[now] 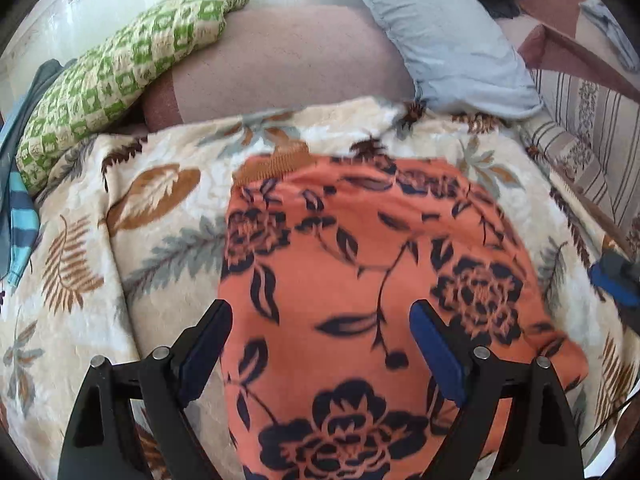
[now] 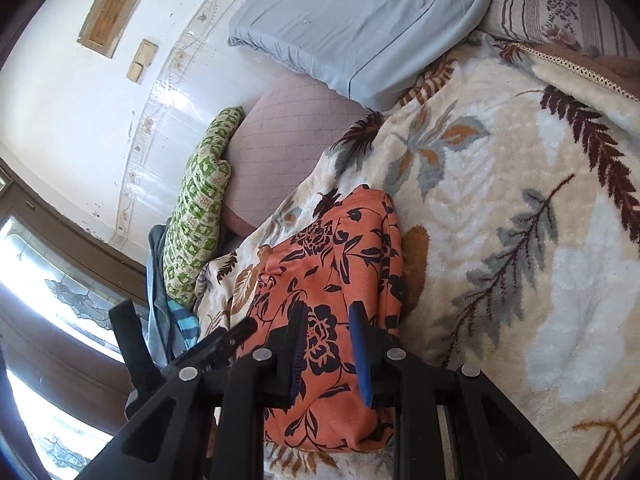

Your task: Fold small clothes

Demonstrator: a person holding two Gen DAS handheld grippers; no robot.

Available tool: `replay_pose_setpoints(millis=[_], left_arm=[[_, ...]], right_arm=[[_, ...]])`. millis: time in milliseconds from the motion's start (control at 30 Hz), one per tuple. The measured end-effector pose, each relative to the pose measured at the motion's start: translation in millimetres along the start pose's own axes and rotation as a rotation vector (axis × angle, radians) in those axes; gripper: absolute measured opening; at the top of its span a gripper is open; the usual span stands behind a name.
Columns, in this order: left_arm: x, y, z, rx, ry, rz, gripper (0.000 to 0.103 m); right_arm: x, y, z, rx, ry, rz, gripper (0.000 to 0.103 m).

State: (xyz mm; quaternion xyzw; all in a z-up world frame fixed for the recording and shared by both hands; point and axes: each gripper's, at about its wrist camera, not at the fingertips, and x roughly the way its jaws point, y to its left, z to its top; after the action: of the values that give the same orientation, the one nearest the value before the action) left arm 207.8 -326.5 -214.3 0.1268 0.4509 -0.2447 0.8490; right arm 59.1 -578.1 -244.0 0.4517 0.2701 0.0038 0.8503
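An orange garment with dark navy flowers lies folded flat on a cream leaf-patterned blanket. My left gripper is open just above it, fingers spread wide, nothing between them. In the right wrist view the same garment lies below my right gripper, whose blue-padded fingers stand a small gap apart over the cloth, holding nothing. The left gripper's black body shows at the left of that view. The right gripper's blue part shows at the right edge of the left wrist view.
A green checked cushion, a pink bolster and a pale blue pillow lie at the bed's head against the wall. Blue striped clothes lie at the left. A striped floral cover is at right.
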Motion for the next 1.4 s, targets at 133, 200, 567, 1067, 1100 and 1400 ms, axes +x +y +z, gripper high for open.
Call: replay_pose_setpoints(millis=[133, 200, 567, 1067, 1100, 1400], left_arm=[[18.8, -0.4, -16.4, -0.004, 0.019, 0.073, 0.101], [18.5, 2.5, -9.1, -0.053, 0.057, 0.065, 0.101], [-8.2, -20.7, -17.8, 0.010, 0.053, -0.008, 0.100], [-50.4, 38.4, -38.1, -0.083, -0.074, -0.023, 0.103], [-57.1, 49.1, -39.5, -0.101, -0.106, 0.005, 0.103], [-28.0, 98.0, -59.9, -0.119, -0.102, 0.079, 0.103]], right_arm=[[-7.6, -7.4, -0.6, 0.016, 0.007, 0.011, 0.024], [-9.9, -9.5, -1.5, 0.017, 0.012, 0.014, 0.024], [2.4, 6.0, -3.7, -0.033, 0.022, 0.028, 0.024], [68.3, 62.2, -28.3, -0.138, 0.079, -0.012, 0.024], [73.7, 67.6, -32.2, -0.153, 0.084, -0.020, 0.024], [126.3, 70.1, -67.6, -0.239, 0.248, -0.239, 0.023]])
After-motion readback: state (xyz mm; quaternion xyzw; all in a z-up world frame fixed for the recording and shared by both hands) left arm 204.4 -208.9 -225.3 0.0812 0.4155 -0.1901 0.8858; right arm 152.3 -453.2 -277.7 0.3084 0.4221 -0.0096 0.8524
